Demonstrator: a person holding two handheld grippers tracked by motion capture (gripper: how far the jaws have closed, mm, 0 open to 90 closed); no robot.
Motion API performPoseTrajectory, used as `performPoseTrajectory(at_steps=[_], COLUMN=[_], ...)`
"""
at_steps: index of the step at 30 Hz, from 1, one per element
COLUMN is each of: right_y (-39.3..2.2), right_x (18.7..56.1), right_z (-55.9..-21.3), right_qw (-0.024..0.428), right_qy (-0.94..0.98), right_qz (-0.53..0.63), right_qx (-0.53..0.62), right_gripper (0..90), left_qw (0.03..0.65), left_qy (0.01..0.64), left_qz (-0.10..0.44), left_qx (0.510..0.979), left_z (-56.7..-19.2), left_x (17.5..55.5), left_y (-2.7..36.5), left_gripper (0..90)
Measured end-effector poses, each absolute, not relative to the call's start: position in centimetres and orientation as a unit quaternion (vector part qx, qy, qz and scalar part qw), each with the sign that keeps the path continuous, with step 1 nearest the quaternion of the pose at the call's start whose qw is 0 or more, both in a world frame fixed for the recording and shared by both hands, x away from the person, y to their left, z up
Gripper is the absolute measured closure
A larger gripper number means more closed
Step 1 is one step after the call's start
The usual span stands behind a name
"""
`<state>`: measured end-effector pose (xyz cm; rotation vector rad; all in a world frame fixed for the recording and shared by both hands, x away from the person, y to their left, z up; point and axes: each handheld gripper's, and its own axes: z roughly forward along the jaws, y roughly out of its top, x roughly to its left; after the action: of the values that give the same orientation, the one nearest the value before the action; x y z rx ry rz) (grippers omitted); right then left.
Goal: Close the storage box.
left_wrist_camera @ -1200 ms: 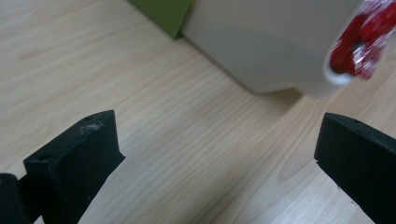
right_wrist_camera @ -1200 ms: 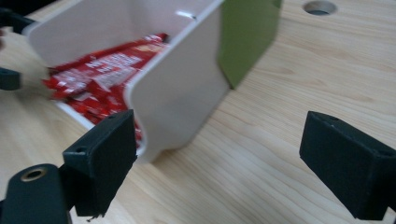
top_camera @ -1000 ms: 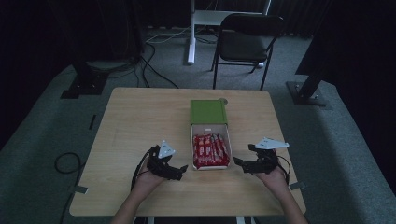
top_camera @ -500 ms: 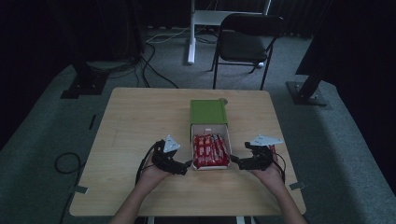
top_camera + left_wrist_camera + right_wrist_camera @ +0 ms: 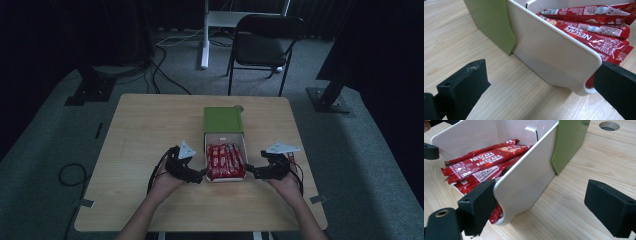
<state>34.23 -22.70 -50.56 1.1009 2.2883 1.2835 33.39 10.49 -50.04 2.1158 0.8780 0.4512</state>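
Left tool, right tool: spread, straddling white tray corners | Risk: uneven squeeze skews tray, spilling red sachets onto desk

Your tray sits near the middle of the table, its far end tucked into the sleeve behind it, with the sachets lying inside, lengthwise. Your left gripper stands at the tray's near-left corner, your right gripper at its near-right corner — the tray between them. A chair stands beyond the table's far edge.
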Motion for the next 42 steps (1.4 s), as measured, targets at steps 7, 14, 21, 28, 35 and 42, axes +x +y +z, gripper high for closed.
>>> performPoseTrajectory(at_steps=[7, 14, 21, 28, 35, 42], right_y=[-22.6, -22.2, -21.9, -21.8, -21.8, -21.7], right_x=[34.5, 35.0, 35.4, 35.8, 36.2, 36.6], right_z=[-50.6, -50.5, -50.4, -50.4, -50.3, -50.3], right_qw=[0.145, 0.142, 0.143, 0.143, 0.145, 0.147], right_qy=[0.796, 0.798, 0.802, 0.801, 0.800, 0.800], right_qz=[0.447, 0.445, 0.440, 0.440, 0.437, 0.435], right_qx=[0.382, 0.382, 0.378, 0.380, 0.384, 0.386], right_gripper=[10.5, 10.5, 10.5, 10.5, 10.5, 10.5], left_qw=[0.391, 0.387, 0.386, 0.380, 0.379, 0.376], left_qy=[0.351, 0.356, 0.360, 0.359, 0.360, 0.361], left_qz=[0.179, 0.180, 0.177, 0.176, 0.176, 0.176], left_qx=[0.832, 0.831, 0.831, 0.834, 0.834, 0.835], left_z=[-49.9, -49.8, -49.8, -49.7, -49.6, -49.6], left_x=[34.0, 34.7, 35.3, 35.8, 36.2, 36.7], left_y=[10.6, 10.9, 11.1, 11.1, 11.1, 11.1], left_gripper=[1.0, 1.0, 1.0, 1.0, 1.0, 1.0])
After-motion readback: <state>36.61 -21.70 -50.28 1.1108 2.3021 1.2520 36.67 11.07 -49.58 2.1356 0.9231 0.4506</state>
